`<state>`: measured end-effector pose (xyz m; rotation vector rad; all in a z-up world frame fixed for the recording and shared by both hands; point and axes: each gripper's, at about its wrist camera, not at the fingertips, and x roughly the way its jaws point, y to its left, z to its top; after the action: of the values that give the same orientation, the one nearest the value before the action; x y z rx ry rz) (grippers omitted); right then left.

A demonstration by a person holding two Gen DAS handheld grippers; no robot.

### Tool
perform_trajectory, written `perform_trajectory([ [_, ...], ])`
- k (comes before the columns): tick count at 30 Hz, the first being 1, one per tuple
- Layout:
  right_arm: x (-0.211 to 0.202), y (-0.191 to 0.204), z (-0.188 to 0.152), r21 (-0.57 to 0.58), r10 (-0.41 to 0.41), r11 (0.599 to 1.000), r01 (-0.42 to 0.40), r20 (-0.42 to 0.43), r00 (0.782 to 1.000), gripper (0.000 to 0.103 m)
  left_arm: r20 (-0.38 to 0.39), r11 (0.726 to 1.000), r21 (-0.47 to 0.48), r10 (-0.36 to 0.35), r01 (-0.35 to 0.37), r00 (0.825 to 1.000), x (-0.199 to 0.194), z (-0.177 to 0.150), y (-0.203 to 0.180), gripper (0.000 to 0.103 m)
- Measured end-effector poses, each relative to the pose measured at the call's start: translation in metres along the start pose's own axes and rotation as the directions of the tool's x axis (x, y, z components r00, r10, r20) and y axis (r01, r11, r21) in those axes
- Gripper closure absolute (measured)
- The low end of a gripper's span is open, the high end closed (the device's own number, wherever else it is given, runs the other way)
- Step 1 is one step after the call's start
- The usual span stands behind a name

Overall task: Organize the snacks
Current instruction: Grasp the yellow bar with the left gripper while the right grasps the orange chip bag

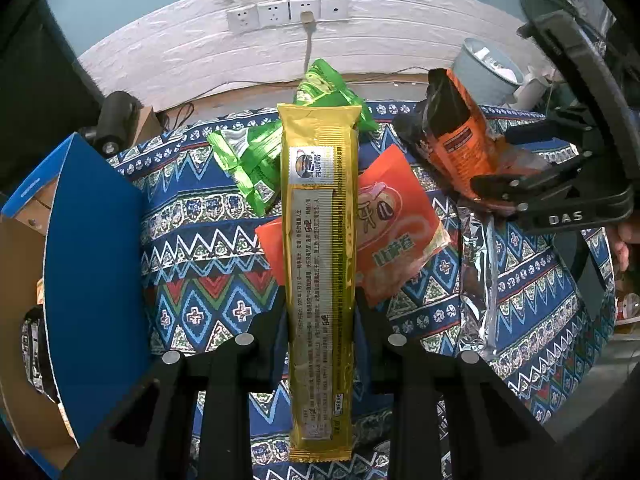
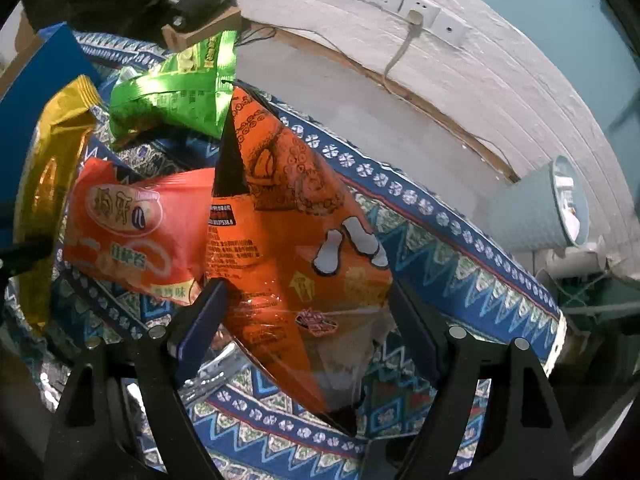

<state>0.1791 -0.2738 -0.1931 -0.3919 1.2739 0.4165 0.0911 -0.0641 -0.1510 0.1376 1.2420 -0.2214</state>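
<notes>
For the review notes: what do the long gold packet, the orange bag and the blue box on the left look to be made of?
Long gold packet: metallised plastic film, glossy; it glints and its ends have crimped seals.
Orange bag: glossy plastic film, partly clear; highlights and creases show, and contents show through its lower part.
Blue box: cardboard, probably; matte printed blue outside, raw brown inside.

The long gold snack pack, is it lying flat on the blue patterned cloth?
No, the left gripper holds the gold pack up above the cloth.
</notes>
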Motion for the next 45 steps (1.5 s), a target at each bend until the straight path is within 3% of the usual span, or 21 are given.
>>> perform_trajectory([
  [10, 0.014, 0.025, 0.000, -0.087, -0.065, 0.994, 0.064, 0.002, 0.998, 0.024, 0.009, 1.000, -0.010, 0.004, -0.004, 1.000, -0.006, -0.001, 0.007, 0.074],
  [13, 0.009, 0.029, -0.003, -0.095, -0.085, 0.992, 0.086, 0.014, 0.996, 0.047, 0.008, 1.000, -0.013, 0.003, -0.003, 1.000, -0.007, -0.001, 0.009, 0.075],
  [15, -0.002, 0.033, -0.007, -0.085, -0.073, 0.993, 0.076, 0.030, 0.997, 0.079, 0.010, 1.000, -0.014, 0.003, -0.002, 1.000, -0.009, -0.002, 0.010, 0.074],
  [18, -0.011, 0.033, -0.009, -0.056, -0.054, 0.997, 0.057, 0.044, 0.998, 0.094, 0.016, 1.000, -0.015, 0.002, -0.002, 1.000, -0.013, -0.003, 0.011, 0.074],
  [23, -0.020, 0.030, -0.013, -0.013, 0.040, 0.999, -0.039, 0.059, 0.997, 0.093, 0.023, 1.000, -0.021, 0.002, -0.002, 1.000, -0.019, -0.005, 0.012, 0.074],
  [25, -0.025, 0.027, -0.014, -0.001, 0.042, 0.999, -0.042, 0.071, 0.997, 0.071, 0.028, 1.000, -0.023, 0.000, 0.000, 1.000, -0.022, -0.006, 0.012, 0.074],
  [26, -0.028, 0.025, -0.014, -0.001, 0.050, 0.999, -0.050, 0.071, 0.996, 0.047, 0.030, 1.000, -0.021, 0.000, 0.001, 1.000, -0.024, -0.006, 0.012, 0.074],
  [27, -0.032, 0.024, -0.014, -0.003, 0.051, 0.999, -0.051, 0.078, 0.996, 0.030, 0.033, 1.000, -0.020, 0.000, 0.000, 0.999, -0.025, -0.007, 0.012, 0.074],
  [33, -0.047, 0.012, -0.006, -0.021, 0.048, 0.999, -0.045, 0.123, 0.991, 0.030, 0.036, 1.000, -0.025, -0.003, 0.004, 0.999, -0.027, -0.007, 0.014, 0.074],
  [45, 0.000, 0.009, 0.005, -0.032, 0.104, 0.994, -0.104, -0.009, 0.995, 0.030, 0.027, 1.000, -0.031, -0.001, 0.002, 1.000, -0.019, 0.002, 0.018, 0.074],
])
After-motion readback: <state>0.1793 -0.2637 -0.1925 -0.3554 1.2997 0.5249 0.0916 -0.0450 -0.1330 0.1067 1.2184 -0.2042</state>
